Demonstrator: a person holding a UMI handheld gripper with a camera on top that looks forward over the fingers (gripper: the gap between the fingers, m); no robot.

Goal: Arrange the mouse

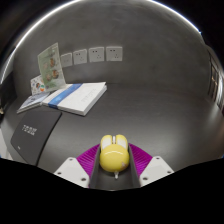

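Meanwhile, at far left, a dark keyboard-like device lies on the grey surface, its markings too small to read. Just right of it rests a blue-edged book with a printed card propped behind; any writing there is illegible. Wall sockets line the far wall. Nearest, the yellow mouse sits between the claw fingers, both purple pads apparently pressing its sides, so the claw looks clamped on it. Judged from this, the carry step is in hand; the next move calls for setting the mouse down squarely, likely beside the keyboard-like device, before loosening the grip.
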